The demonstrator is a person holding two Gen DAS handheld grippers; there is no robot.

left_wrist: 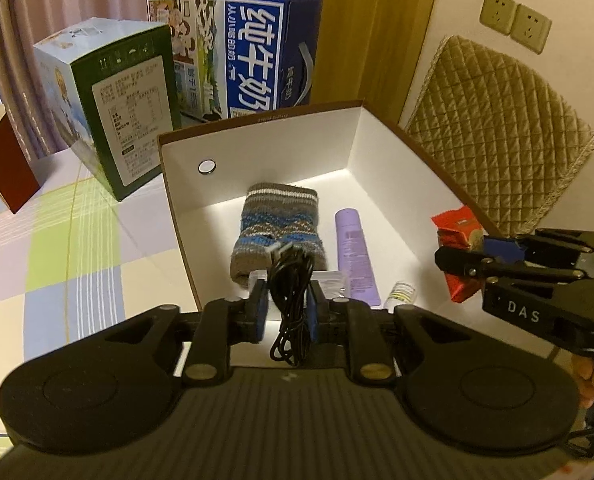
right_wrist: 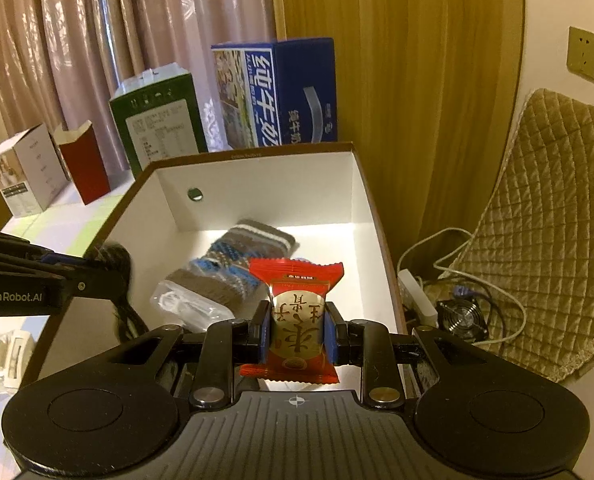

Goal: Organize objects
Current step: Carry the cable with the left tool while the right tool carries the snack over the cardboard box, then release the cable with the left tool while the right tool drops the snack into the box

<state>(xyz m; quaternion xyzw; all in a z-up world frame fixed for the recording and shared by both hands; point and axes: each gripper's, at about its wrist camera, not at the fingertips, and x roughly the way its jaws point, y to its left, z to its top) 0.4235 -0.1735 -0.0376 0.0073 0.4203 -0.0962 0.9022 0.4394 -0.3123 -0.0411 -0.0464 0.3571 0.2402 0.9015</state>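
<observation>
Inside my white box (left_wrist: 381, 152) I count one knitted sock (left_wrist: 281, 224), one lilac tube (left_wrist: 355, 252), one small vial (left_wrist: 402, 293); behind it, two cartons (left_wrist: 253, 52).

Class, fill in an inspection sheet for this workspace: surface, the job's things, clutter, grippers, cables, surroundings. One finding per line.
Surface: table under a checked cloth.
Job's things: open white-lined box holding a knitted sock, a purple tube, a small bottle and a clear plastic packet.
Clutter: green carton, blue milk carton and red paper bag behind the box.
Grippers: left gripper shut on a black cable bundle; right gripper shut on a red snack packet, both at the box.
Cables: white leads and a power strip beside a small fan.
Surroundings: curtains, wall sockets, quilted cushion.
</observation>
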